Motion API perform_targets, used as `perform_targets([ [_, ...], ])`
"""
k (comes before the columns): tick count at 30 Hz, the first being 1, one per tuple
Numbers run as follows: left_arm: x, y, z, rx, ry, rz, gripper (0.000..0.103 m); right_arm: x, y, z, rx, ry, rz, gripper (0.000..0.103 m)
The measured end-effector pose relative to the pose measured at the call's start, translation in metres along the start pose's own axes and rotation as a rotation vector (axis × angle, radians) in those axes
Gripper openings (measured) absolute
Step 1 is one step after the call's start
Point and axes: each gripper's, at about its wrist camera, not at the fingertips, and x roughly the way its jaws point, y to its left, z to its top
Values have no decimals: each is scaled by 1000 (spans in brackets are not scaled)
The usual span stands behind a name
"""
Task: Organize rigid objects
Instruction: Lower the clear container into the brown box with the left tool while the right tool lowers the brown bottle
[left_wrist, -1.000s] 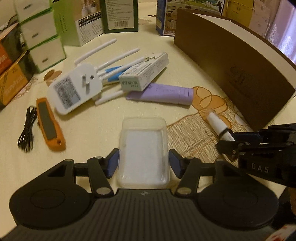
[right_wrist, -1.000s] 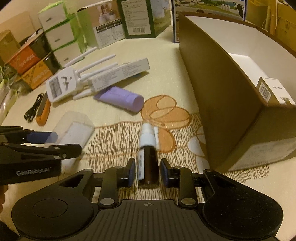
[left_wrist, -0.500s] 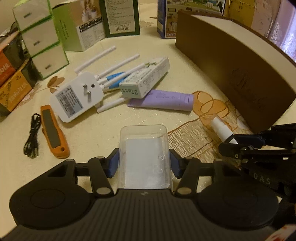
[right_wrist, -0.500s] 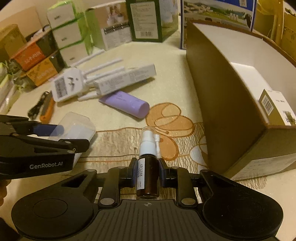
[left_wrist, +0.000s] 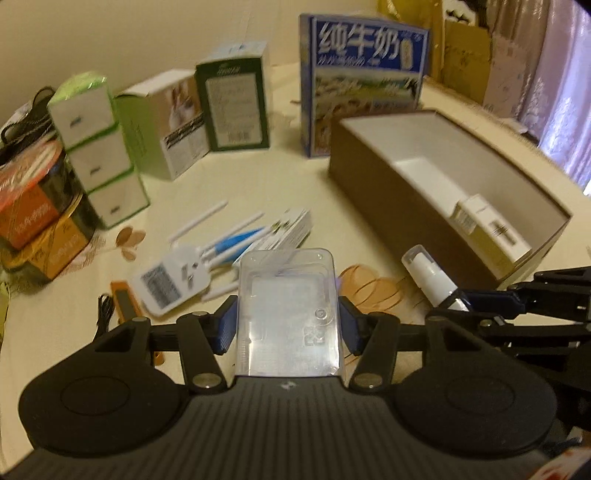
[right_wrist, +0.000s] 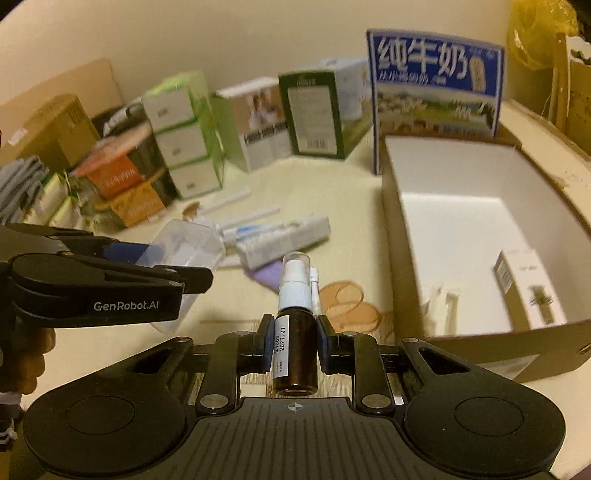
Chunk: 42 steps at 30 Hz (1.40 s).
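Observation:
My left gripper (left_wrist: 287, 326) is shut on a clear plastic case (left_wrist: 287, 310) and holds it above the table. My right gripper (right_wrist: 294, 345) is shut on a brown spray bottle (right_wrist: 295, 354) with a white nozzle, also lifted; the bottle also shows in the left wrist view (left_wrist: 434, 278). An open brown cardboard box (right_wrist: 391, 236) with a white inside stands to the right, with a small white carton (right_wrist: 526, 291) in it. On the table lie a white plug-in router (left_wrist: 171, 284), a long white carton (right_wrist: 284, 242), a purple tube (right_wrist: 267, 275) and an orange tool (left_wrist: 127, 301).
Product boxes line the back: a blue milk carton (right_wrist: 436, 88), a dark green box (right_wrist: 317, 114), stacked white-green boxes (left_wrist: 99, 162) and orange boxes (left_wrist: 33, 218). A black cable (left_wrist: 103, 314) lies at the left. The left gripper's body (right_wrist: 92, 291) is close on my right gripper's left.
Both grippers have risen from the table with their objects, and the views have tilted up. The box's inside and the back row of cartons now show.

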Motion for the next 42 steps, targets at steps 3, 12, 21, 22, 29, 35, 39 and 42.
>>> perform_targets([
  [3,-9,-15,14,22,-30,-28,52,-19,-14,10,24,-39,-14,20],
  [12,-2,-85,63,85,-75,-162,52,-47,-94,34,151,-98,-106,20],
  [21,36,-147,83,118,-19,-234,52,-50,-165,37,194,-59,-127,20],
  [22,40,-151,85,126,-15,-232,52,-48,-171,37,202,-51,-127,20],
  [29,75,-166,95,152,27,-201,52,-27,-202,42,232,-18,-100,20],
  [35,102,-166,115,173,27,-188,52,-1,-219,52,257,13,-84,20],
  [39,122,-166,126,181,49,-180,52,13,-226,57,279,26,-81,20],
  [42,134,-167,130,193,61,-170,52,24,-230,60,297,36,-79,20],
])
